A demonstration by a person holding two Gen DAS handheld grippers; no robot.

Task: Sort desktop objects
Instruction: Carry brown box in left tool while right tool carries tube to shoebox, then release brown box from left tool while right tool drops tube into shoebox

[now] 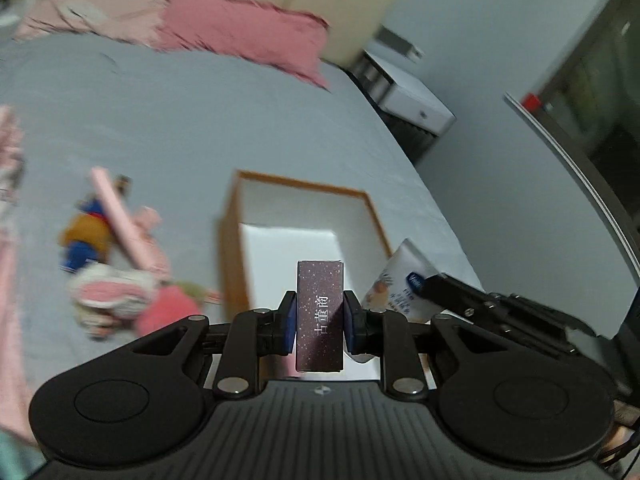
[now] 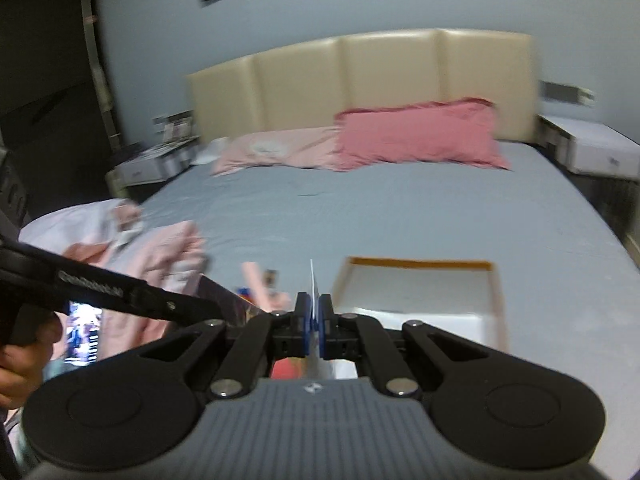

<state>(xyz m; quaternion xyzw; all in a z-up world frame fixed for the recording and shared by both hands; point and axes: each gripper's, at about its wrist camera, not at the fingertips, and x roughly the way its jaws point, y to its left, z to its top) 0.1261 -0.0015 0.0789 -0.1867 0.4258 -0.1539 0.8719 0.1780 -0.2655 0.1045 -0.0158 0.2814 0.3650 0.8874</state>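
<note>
Left wrist view: small box pinched above the open carton

Left wrist view shows the left gripper (image 1: 320, 316) pinching a small dark speckled box (image 1: 320, 316) upright, over the white carton (image 1: 304, 216) on the grey bedsheet (image 1: 180, 128). A white tube (image 1: 394, 280) is clamped flat in the right gripper (image 2: 314, 312). Toys (image 1: 112, 260) lie left of the carton. Only the right wrist view shows the whole cream headboard (image 2: 360, 76), pink pillows (image 2: 420, 136) and a hand (image 2: 20, 364) gripping the left tool's handle.

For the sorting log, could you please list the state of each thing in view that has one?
Left gripper: shut on the dark box, held upright.
Right gripper: shut on the white tube by its flat end.
Open-top box: on the bed, nothing visible inside.
Toy pile: loose on the sheet.
</note>
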